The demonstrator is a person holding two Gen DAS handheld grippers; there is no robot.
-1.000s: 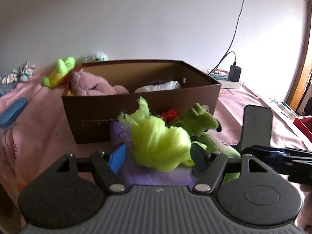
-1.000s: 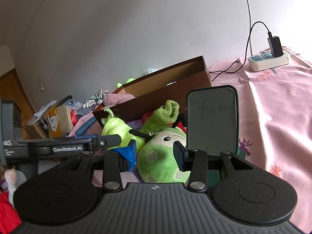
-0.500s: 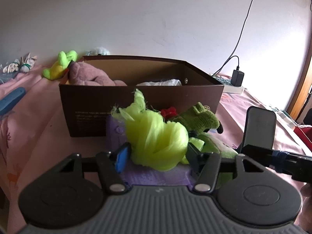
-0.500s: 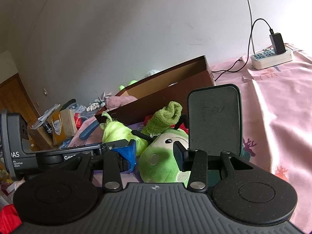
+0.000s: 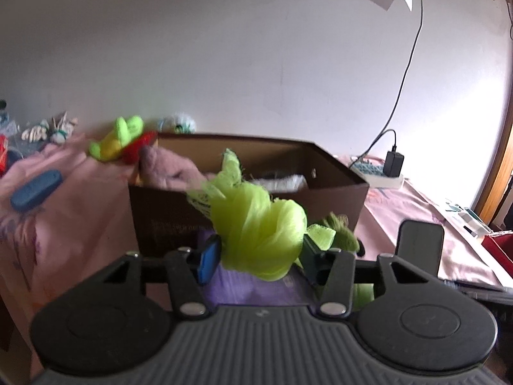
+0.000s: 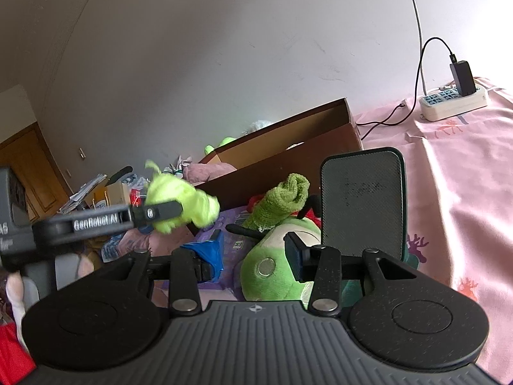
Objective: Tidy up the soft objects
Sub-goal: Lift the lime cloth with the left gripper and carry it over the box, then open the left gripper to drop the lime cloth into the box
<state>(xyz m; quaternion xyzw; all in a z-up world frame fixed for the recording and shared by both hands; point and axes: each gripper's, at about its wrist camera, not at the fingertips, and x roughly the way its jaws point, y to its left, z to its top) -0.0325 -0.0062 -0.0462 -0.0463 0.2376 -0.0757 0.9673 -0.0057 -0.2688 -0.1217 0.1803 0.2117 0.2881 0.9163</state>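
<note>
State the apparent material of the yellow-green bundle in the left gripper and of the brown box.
Yellow-green bundle: sheer mesh or netting, probably synthetic; translucent folds, frayed edges. Brown box: seemingly cardboard, matte; thin stiff walls, paler inside.

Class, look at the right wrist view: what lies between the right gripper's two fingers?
A green plush toy lies between the fingers of the right gripper, with a green knitted sock resting on it, seen in the right wrist view.

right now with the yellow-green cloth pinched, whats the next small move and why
Probably carry it forward over the brown box and release. The left gripper is shut on the yellow-green cloth, held up short of the box's near wall, and the open box already holds soft things.
</note>
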